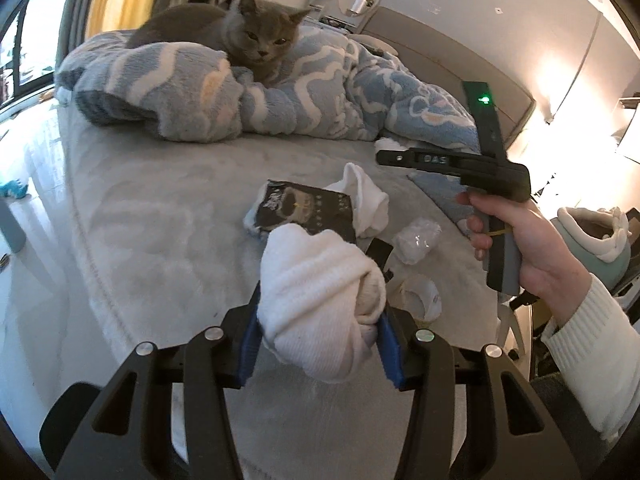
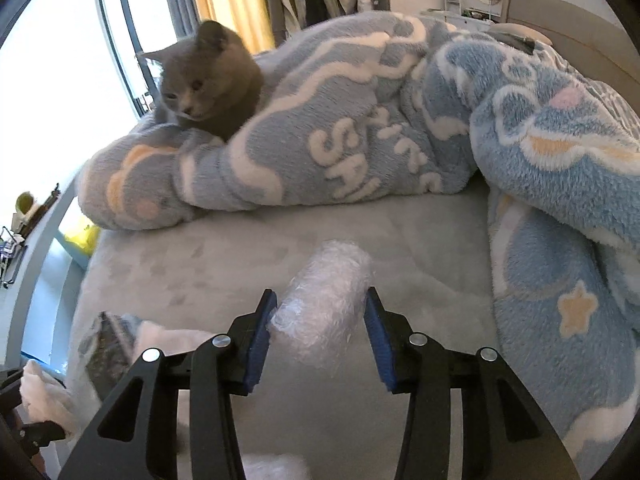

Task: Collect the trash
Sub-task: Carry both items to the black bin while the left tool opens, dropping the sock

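On the far left of the left wrist view, a grey short-haired cat (image 1: 224, 34) lies on a rumpled blue-and-white fleece blanket (image 1: 280, 96), which is heaped across the back of a pale grey bed (image 1: 168, 216). Nearer the middle, a dark printed snack wrapper (image 1: 306, 210) lies flat on the bed, with a white sock (image 1: 366, 200) just behind its right edge. Below them, the left gripper (image 1: 320, 320) has its blue pads pressed into a bunched white sock (image 1: 320, 300), pinching it above the bed. To the right of that, a crumpled wad of clear bubble wrap (image 1: 416, 240) is seen. A torn white paper scrap (image 1: 420, 300) lies in front of it. Further right, a hand in a white ribbed sleeve (image 1: 516, 256) grips the handle of the other tool.

In the right wrist view, the cat (image 2: 208, 80) sits at the upper left on the blanket (image 2: 400, 120). The wrapper (image 2: 110, 352) shows at the lower left. In the centre, the right gripper (image 2: 318, 336) holds the bubble wrap (image 2: 324, 300) between its blue pads. Both pads touch its sides, and the roll pokes forward past the fingertips, above the grey bed (image 2: 240, 248).
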`<state>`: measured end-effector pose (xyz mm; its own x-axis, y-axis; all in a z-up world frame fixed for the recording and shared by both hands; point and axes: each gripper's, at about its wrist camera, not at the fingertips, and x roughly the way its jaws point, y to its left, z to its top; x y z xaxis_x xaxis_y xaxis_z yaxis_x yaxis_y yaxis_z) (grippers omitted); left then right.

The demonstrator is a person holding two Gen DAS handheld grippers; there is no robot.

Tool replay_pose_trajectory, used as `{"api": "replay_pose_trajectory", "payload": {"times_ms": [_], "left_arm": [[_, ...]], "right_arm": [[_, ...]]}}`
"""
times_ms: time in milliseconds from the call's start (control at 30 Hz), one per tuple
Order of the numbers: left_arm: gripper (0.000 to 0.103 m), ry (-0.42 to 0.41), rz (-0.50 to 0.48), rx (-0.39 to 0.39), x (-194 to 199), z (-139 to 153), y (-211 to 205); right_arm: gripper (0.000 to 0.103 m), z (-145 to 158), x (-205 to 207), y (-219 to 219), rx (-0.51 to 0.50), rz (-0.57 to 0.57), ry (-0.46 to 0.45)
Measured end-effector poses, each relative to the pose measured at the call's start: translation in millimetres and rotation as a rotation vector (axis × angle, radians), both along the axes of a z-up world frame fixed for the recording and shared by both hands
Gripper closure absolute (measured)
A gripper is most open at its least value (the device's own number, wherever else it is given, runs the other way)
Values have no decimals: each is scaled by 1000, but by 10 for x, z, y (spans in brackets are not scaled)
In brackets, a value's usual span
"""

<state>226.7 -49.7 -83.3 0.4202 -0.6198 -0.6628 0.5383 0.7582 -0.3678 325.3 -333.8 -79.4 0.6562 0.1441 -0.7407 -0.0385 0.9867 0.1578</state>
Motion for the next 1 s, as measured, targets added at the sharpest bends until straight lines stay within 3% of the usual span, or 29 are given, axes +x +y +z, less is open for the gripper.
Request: {"api": "replay_pose_trajectory", "payload": {"times_ms": [400,733,1000], "left_arm": [[50,-22,146,55,-365,53,362],[50,-46,323,78,-577,115,860],[50,-14,448,129,-677,62,1229]], "right_arm": [[58,303,-442,478,22,102,-97],[58,530,-781,984,26,210,-157],[58,574,-934,1404,67,305,-176]]}}
